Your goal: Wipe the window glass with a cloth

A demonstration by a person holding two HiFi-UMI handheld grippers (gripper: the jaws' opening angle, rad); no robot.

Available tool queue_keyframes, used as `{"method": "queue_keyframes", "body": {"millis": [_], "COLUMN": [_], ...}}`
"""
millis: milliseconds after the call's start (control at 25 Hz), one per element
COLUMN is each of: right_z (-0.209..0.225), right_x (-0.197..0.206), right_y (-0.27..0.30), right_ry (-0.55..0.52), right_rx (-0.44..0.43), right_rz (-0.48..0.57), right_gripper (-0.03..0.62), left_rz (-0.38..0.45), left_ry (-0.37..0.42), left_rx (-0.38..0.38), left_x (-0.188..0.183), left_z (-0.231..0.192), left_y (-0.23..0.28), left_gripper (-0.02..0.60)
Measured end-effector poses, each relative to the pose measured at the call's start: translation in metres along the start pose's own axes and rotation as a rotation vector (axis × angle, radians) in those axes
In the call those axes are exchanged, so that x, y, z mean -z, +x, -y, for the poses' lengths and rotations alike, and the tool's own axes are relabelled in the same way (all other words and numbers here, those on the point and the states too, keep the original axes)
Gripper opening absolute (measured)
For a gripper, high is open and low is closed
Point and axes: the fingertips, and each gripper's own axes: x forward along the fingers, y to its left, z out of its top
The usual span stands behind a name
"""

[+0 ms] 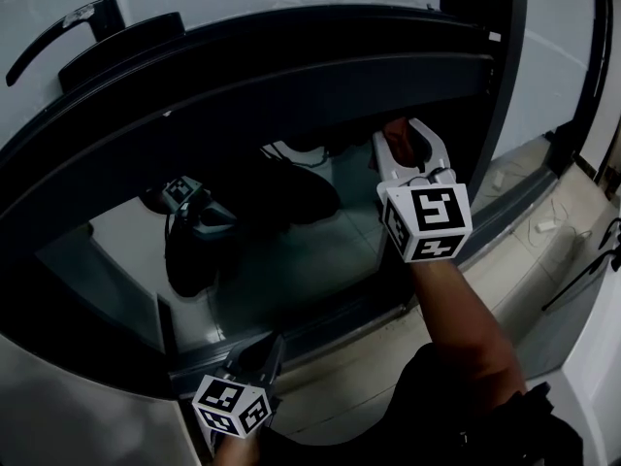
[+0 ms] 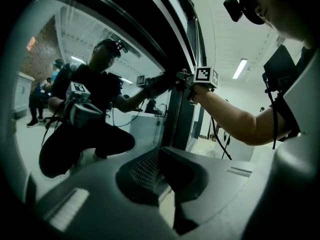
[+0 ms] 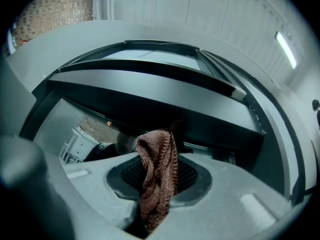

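Window glass (image 1: 320,260): pane straight ahead of my right gripper (image 1: 408,142), under the dark frame rail (image 1: 291,76). Brown knitted cloth (image 3: 157,176): pinched in its jaws, bunched end toward the pane. Left gripper (image 1: 262,352): lower, farther off, jaws seemingly together, empty.

Left tool (image 1: 264,353) and right tool (image 1: 404,136) are grey, each bearing a black-and-white marker cube (image 1: 424,221).

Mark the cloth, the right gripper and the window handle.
cloth (image 3: 157,176), right gripper view, middle of the brown knit fold.
right gripper (image 1: 400,132), head view, midway between its fingertips.
window handle (image 1: 53,38), head view, the lever's middle.
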Motion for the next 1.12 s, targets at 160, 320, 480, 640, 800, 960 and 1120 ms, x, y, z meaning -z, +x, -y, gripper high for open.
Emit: {"method": "queue_keyframes", "body": {"millis": [160,320,480,640,800,960,1120], "right_z": [-0.008,-0.030,-0.065,-0.090,-0.119,-0.156,-0.196], "right_x": [0.004,-0.004,-0.016,-0.026,-0.038,-0.053,-0.065], "right_y": [0.006,0.006,0.004,0.004,0.002,0.001,-0.001], "right_ry": [0.003,0.055,0.046,0.063,0.078,0.088,0.070], "right_rx": [-0.030,-0.059,-0.117,-0.158,-0.209,-0.284,-0.362], "right_rz": [0.013,0.026,0.051,0.081,0.115,0.144,0.149], "right_gripper": [0.078,0.078,0.077,0.077,0.077,0.077,0.077], "left_rz": [0.001,0.008,0.011,0.015,0.024,0.030,0.031], "left_ry": [-0.006,-0.017,-0.017,-0.017,-0.025,-0.027,-0.038], "left_rx": [-0.025,-0.048,-0.053,-0.055,-0.068,-0.077,-0.087], "left_x": [-0.002,-0.004,-0.004,-0.003,-0.003,-0.004,0.000], "left_z": [-0.004,-0.009,-0.012,-0.014,-0.019,-0.021,-0.022], "left_y": [0.013,0.006,0.005,0.005,0.005,0.004,0.001], "left_gripper": [0.017,0.017,0.017,0.017,0.017,0.017,0.017]}}
